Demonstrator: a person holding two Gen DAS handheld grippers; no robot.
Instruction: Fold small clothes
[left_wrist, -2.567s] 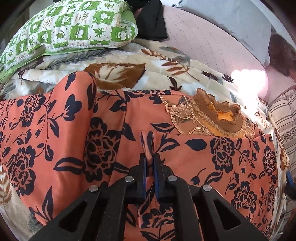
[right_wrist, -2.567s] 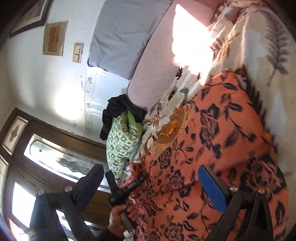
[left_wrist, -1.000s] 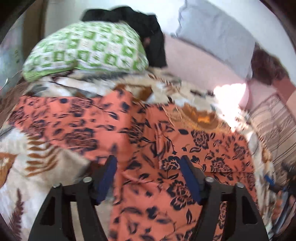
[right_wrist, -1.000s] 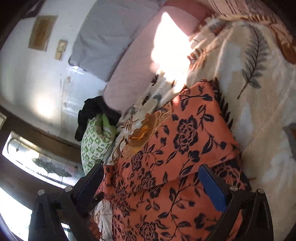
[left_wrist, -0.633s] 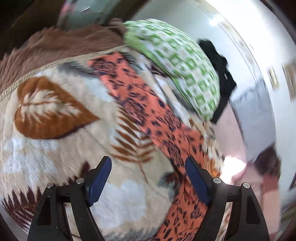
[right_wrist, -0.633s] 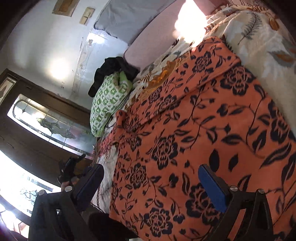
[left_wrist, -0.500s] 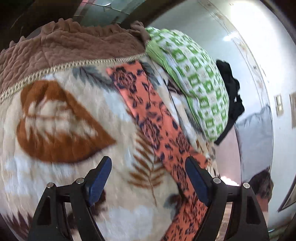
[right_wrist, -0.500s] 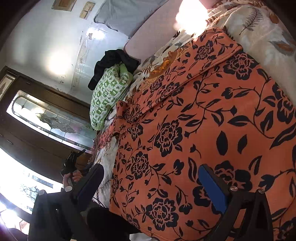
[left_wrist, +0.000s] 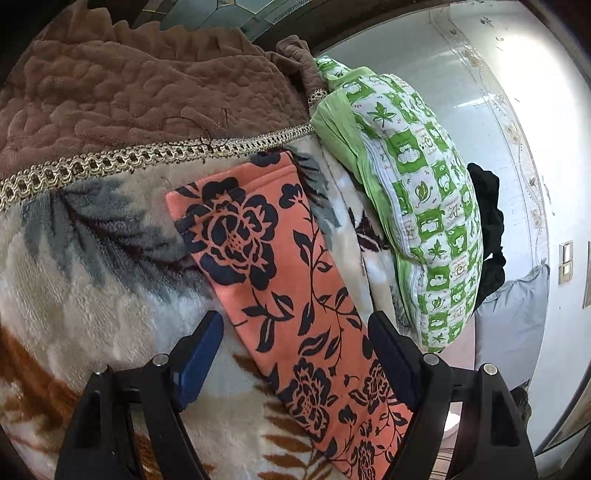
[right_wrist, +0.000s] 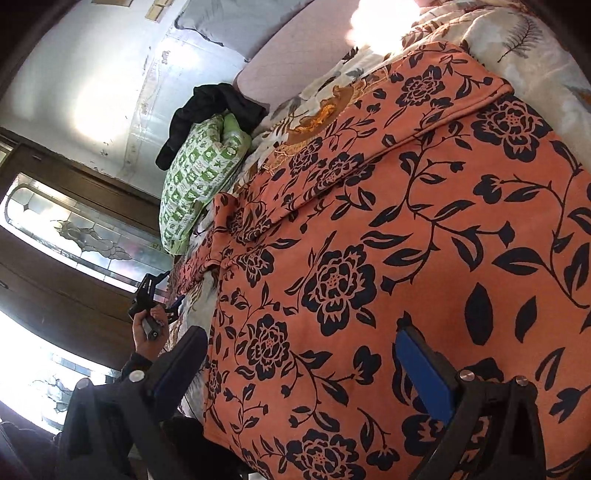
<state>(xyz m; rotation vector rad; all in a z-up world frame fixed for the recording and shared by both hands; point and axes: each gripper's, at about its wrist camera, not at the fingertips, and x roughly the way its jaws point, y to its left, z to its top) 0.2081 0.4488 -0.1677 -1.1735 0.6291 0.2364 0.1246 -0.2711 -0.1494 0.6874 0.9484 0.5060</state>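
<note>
An orange garment with black flowers (right_wrist: 369, 266) lies spread on the bed, one sleeve folded across its chest. Its other sleeve (left_wrist: 266, 258) lies stretched out on the leaf-print blanket. My left gripper (left_wrist: 295, 339) is open, its fingers on either side of that sleeve, a little short of the cuff. It also shows small in the right wrist view (right_wrist: 155, 295), held in a hand. My right gripper (right_wrist: 295, 362) is open and empty, just above the garment's lower body.
A green-and-white pillow (left_wrist: 417, 206) lies right of the sleeve, with black clothing (left_wrist: 487, 229) behind it. A brown quilted cover (left_wrist: 129, 92) with gold trim lies beyond the cuff. A grey pillow (right_wrist: 229, 22) leans on the wall. The cream blanket (left_wrist: 74, 277) covers the bed.
My left gripper let go of the folded sleeve, opened, and swung left to the other sleeve. My right gripper stayed open and moved down over the garment's lower part.
</note>
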